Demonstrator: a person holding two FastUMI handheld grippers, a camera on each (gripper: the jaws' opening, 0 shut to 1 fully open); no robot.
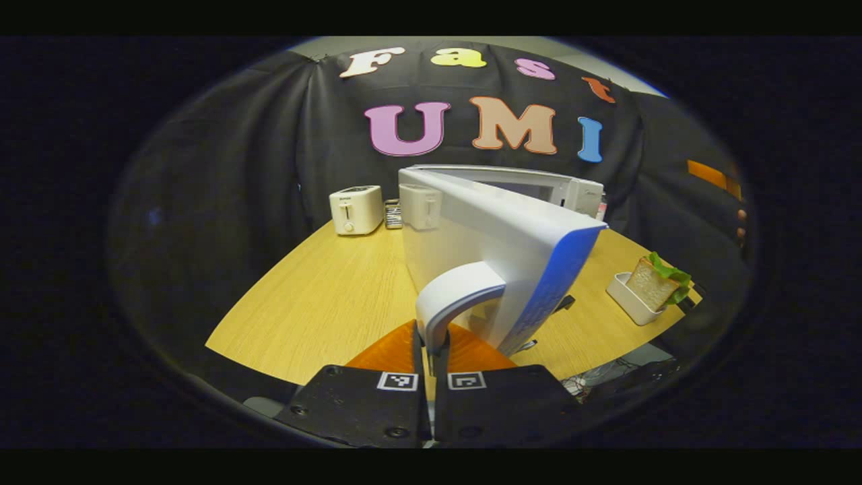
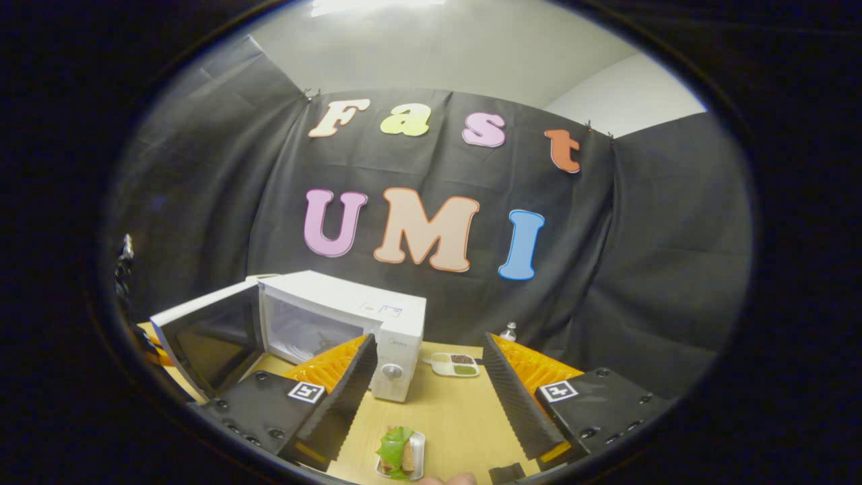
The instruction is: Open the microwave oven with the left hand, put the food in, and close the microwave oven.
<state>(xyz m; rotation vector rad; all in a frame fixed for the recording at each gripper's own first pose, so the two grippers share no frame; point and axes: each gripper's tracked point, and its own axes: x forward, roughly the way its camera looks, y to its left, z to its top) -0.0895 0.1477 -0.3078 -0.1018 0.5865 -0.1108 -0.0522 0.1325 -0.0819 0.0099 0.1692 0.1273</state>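
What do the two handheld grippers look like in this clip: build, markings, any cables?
The left gripper and right gripper match: two blocky black bodies with visible screws, each carrying a small square black-and-white marker, leading to ribbed fingers. No cables visible on either.

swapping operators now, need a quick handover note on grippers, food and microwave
Left gripper: shut on the door handle, microwave door swung open.
Right gripper: open, holding nothing, above the sandwich.
Sandwich with lettuce sits in its white tray on the wooden table, in front of the microwave.
Done: door opened.
Left: grasp the food, put it inside, close the door.
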